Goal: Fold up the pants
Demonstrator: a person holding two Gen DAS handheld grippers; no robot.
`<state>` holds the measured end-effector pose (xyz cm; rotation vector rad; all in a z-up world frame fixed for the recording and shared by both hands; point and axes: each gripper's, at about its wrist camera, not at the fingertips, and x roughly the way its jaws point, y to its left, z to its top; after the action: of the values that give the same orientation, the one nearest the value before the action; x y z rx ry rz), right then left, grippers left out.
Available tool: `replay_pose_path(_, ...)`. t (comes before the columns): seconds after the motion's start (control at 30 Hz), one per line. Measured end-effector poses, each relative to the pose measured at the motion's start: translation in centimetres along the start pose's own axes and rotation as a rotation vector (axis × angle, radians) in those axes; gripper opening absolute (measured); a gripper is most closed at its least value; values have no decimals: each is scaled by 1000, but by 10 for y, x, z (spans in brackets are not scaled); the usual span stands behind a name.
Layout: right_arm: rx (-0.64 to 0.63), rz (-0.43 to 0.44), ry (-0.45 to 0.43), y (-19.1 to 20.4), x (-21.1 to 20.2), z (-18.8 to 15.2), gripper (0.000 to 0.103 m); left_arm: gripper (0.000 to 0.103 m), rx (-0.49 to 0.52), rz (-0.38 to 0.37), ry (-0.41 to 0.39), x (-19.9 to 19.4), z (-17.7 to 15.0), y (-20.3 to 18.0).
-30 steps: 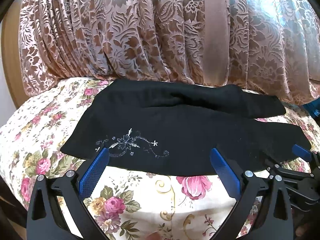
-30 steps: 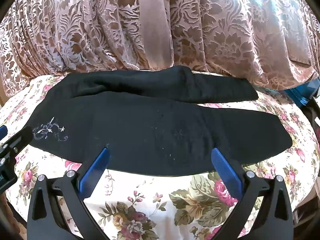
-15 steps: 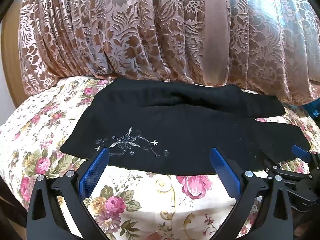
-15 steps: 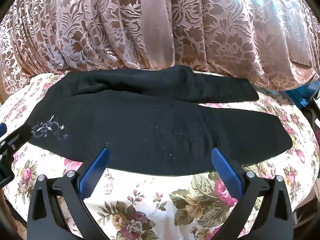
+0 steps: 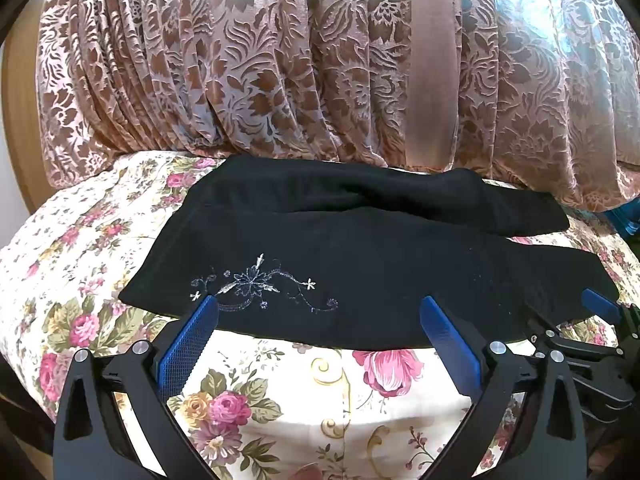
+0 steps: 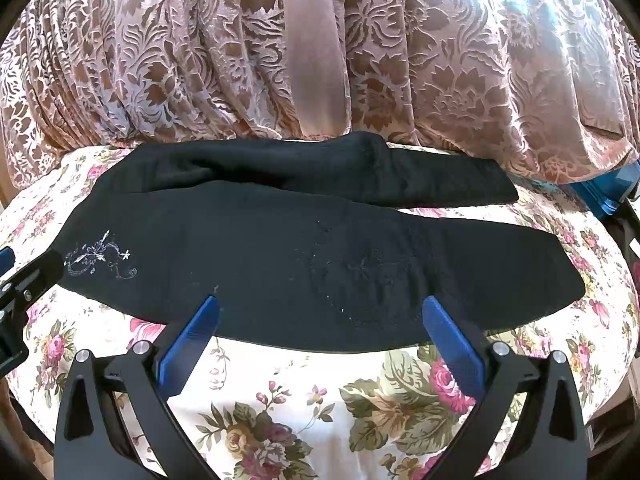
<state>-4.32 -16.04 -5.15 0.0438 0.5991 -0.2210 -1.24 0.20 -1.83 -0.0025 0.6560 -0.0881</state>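
Observation:
Black pants (image 5: 360, 256) lie spread sideways on a floral bedsheet (image 5: 280, 384), waist end at the left with white flower embroidery (image 5: 256, 284), the two legs reaching right. They also show in the right wrist view (image 6: 300, 256). My left gripper (image 5: 318, 306) is open and empty, just short of the pants' near edge by the embroidery. My right gripper (image 6: 318, 306) is open and empty, at the near edge of the front leg. The right gripper also shows at the right of the left wrist view (image 5: 600, 320).
A brown patterned curtain (image 5: 280, 72) hangs right behind the pants. The bedsheet (image 6: 320, 400) stretches in front of the pants. A blue object (image 6: 608, 192) sits at the far right by the curtain.
Both views barely shift; the grippers stay open at the pants' near edge and the pants have not moved.

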Motion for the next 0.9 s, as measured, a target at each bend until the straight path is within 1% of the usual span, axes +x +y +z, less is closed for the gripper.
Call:
replay_pose_path(0.53,-3,7,19,2,6,-4,101,100,-17,4,27,7,-2,8)
replay_pose_path(0.7,10,26,38,-2,11,-6,101,100,-24,-4,60,16,-7,14)
replay_pose_path(0.73,13,38,43,-3,12,-6,101,100,-24,-9,73,18,-8,15)
replay_pose_path(0.83,71,161,87,-19,16,-8,101,100,-41,-49,123,26,-14,27)
replay_pose_path(0.9,143,231,118,-38,19,-13,101,100,-73,-82,160,32,-18,41)
